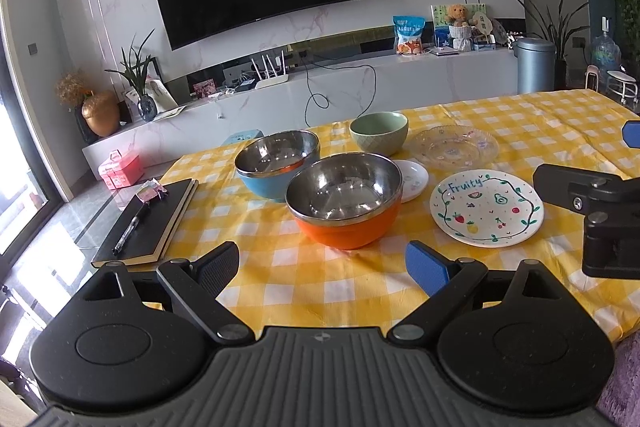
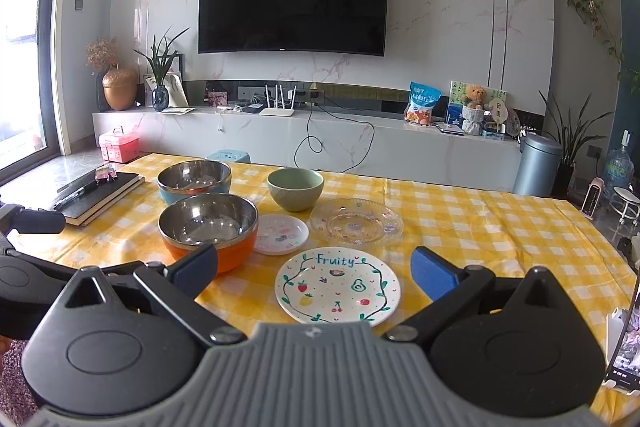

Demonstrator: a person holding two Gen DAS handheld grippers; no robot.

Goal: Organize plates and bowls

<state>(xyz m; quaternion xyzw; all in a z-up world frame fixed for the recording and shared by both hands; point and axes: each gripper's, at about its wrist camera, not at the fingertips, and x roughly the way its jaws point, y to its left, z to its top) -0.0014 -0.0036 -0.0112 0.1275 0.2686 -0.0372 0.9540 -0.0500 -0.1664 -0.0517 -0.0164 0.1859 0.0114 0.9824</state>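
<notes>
Both claws, left (image 1: 322, 263) and right (image 2: 314, 273), spread wide, empty; staged before steel-lined orange bowl (image 1: 346, 207) and white fruit-painted plate (image 2: 337, 286) for first pick.

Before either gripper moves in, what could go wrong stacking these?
1. The orange steel-lined bowl overlaps the small white patterned saucer in both views; lifting either may nudge the other.
2. The clear glass plate is thin-rimmed and low-contrast, so it could slip from the jaws.
</notes>
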